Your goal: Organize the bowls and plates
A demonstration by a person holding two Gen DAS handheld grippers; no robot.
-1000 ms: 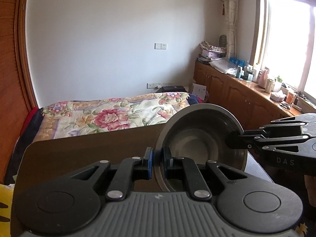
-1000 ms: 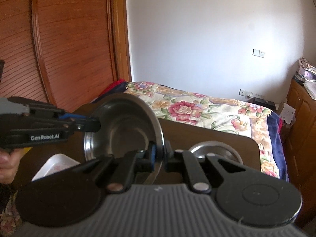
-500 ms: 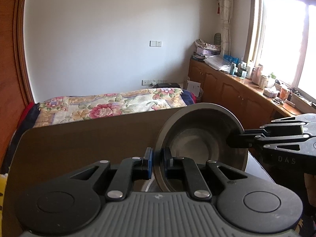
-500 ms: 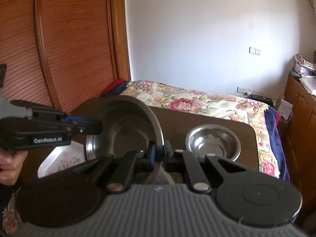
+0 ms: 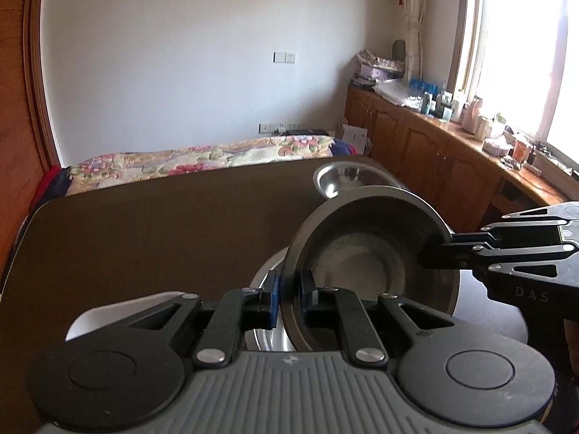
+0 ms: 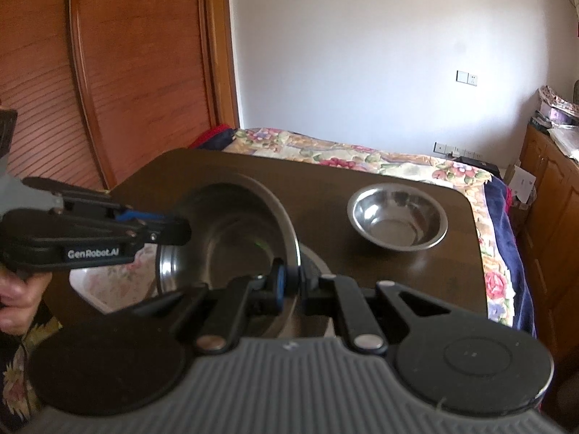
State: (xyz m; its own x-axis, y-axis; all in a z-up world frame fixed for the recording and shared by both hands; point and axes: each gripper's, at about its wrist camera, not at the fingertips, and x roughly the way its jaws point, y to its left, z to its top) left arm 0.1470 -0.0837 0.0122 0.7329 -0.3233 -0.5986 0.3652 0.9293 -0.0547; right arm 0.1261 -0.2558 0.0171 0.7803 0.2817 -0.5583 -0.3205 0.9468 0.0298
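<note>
I hold the steel bowl (image 5: 369, 264) pinched between left gripper (image 5: 288, 298) and right gripper (image 6: 291, 285), directly above the nested bowl (image 5: 267, 275).

held bowl (image 5: 369, 253) lowered toward the table (image 5: 144, 224).

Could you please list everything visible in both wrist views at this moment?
Large steel bowl: one, silver, held tilted above the table, both jaws shut on opposite rim edges.
Small steel bowl: one, silver, upright on the table's far right part.
Steel dish: one, silver, on the table under the held bowl, mostly hidden.
White floral plate: one, table's left side.
Dark brown table: one.
Floral bed cover: one, beyond the table.
Wooden cabinets: under the window, cluttered top.
Left gripper: black.
Right gripper: black.
Hand: one, on the left gripper's handle.
</note>
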